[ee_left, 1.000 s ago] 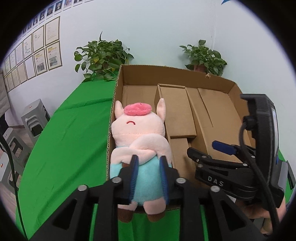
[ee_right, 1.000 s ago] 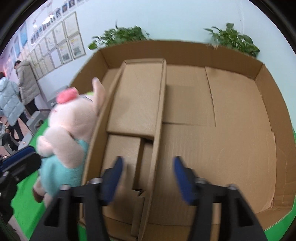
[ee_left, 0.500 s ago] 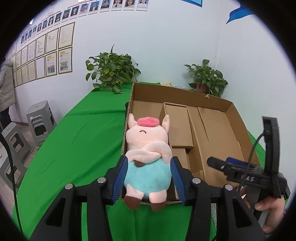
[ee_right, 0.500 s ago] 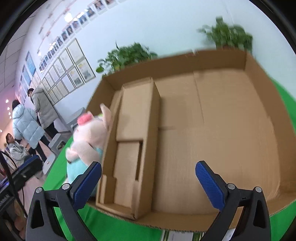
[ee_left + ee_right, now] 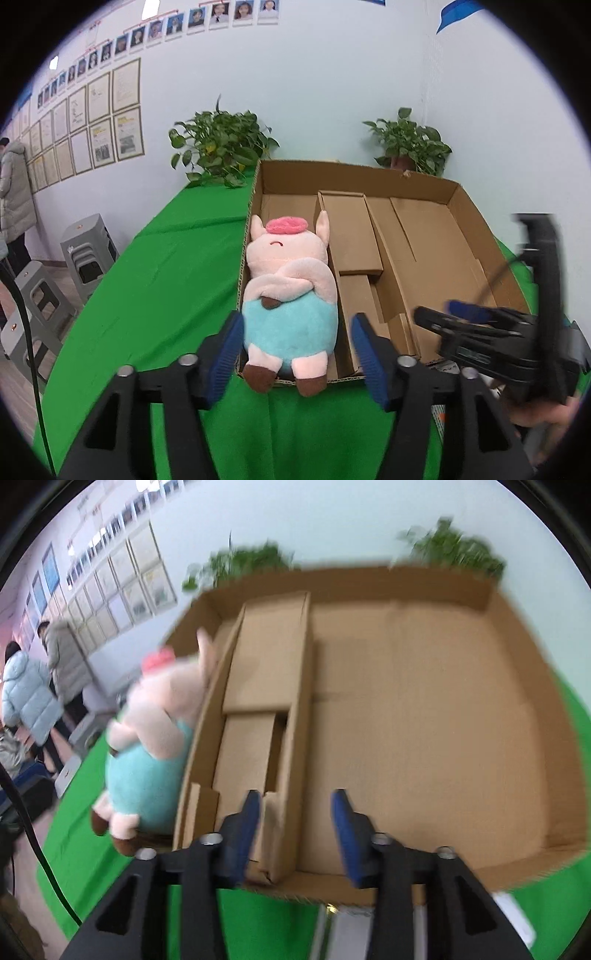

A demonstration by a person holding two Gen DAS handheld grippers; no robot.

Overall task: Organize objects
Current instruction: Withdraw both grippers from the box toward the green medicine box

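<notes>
We judge the step in hand to be letting go of the plush pig (image 5: pixel 290 295) in the cardboard box (image 5: pixel 467 214). The pig lies on its back in the narrow left compartment, straight ahead of our left gripper (image 5: pixel 297 354), head away from us and feet hanging over the near wall onto the green table (image 5: pixel 147 295). The left gripper's blue pads stand wide apart on either side of the pig's blue belly, touching nothing that we can see. To finish cleanly we would back straight out along the pig's length, keeping the pads spread so neither snags the plush or the box wall, which the left pad is just beside. The feet over the edge suggest the toy is not fully seated; a gentle push forward may settle it. Our right gripper (image 5: pixel 295 827) is also parted, holding nothing, hovering over the near wall with the inner divider (image 5: pixel 295 720) ahead between its pads; that view is blurred, so finer detail escapes us.
</notes>
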